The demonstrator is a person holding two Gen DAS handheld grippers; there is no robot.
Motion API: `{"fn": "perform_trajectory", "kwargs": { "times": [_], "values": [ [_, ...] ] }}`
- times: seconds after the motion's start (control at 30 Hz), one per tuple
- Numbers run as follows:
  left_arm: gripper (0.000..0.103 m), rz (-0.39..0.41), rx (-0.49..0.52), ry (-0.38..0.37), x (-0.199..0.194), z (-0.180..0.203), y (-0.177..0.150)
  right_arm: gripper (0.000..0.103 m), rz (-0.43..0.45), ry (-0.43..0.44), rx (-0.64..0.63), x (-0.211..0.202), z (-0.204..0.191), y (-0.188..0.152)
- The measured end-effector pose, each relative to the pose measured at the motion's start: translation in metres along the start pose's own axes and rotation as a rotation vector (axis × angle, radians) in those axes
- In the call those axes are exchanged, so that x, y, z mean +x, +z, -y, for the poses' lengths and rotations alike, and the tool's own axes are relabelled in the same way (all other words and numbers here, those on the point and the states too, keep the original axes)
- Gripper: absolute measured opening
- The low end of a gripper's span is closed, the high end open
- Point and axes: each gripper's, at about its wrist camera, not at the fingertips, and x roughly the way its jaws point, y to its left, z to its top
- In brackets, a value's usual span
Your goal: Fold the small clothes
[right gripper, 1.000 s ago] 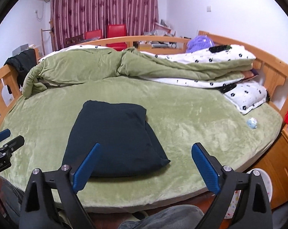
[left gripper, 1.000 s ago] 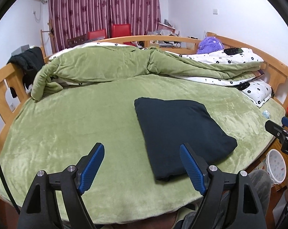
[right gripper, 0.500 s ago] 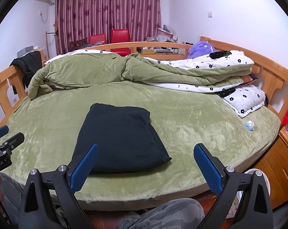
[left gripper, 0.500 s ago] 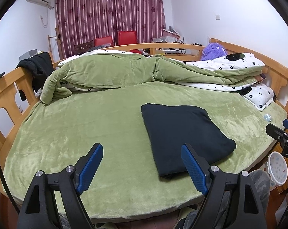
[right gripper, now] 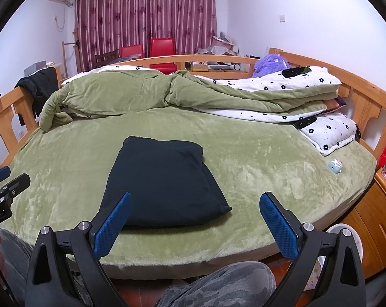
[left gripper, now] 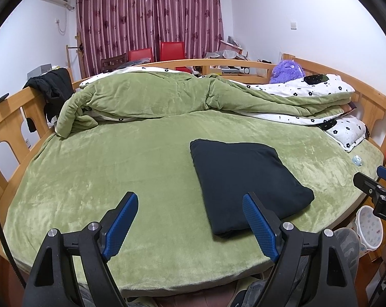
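Black folded garment (left gripper: 246, 179) lies loose on plush green sheet (left gripper: 116, 174); your left gripper (left gripper: 190, 220) and right gripper (right gripper: 193, 217), both wide and empty, could snag and unfold its near edge.

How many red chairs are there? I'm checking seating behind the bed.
2. Left red chair and right red chair stand side by side before the curtain; the bed rail hides their lower parts, perhaps more.

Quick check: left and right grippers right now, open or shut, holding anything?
Left gripper: open, holding nothing.
Right gripper: open, holding nothing; the folded dark navy fabric garment lies free on the green plush bed cover.
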Motion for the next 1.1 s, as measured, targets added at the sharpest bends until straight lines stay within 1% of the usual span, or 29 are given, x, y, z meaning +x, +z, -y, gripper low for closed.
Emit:
{"fn": "perform_trajectory", "kwargs": {
  "times": [0.3, 0.87, 1.1],
  "values": [
    [0.083, 0.001, -0.005, 0.0, -0.001, 0.0, -0.001, 0.098, 0.002, 0.007, -0.007, -0.004, -0.003, -0.004],
    [0.084, 0.004, -0.009, 0.004, -0.009, -0.005, -0.001, 0.098, 0.007, 0.02, -0.025, -0.009, -0.015, -0.001],
    [0.084, -0.004, -0.023, -0.008, -0.011, -0.01, 0.0, 0.098, 0.011, 0.024, -0.029, -0.011, -0.018, 0.0]
  ]
}}
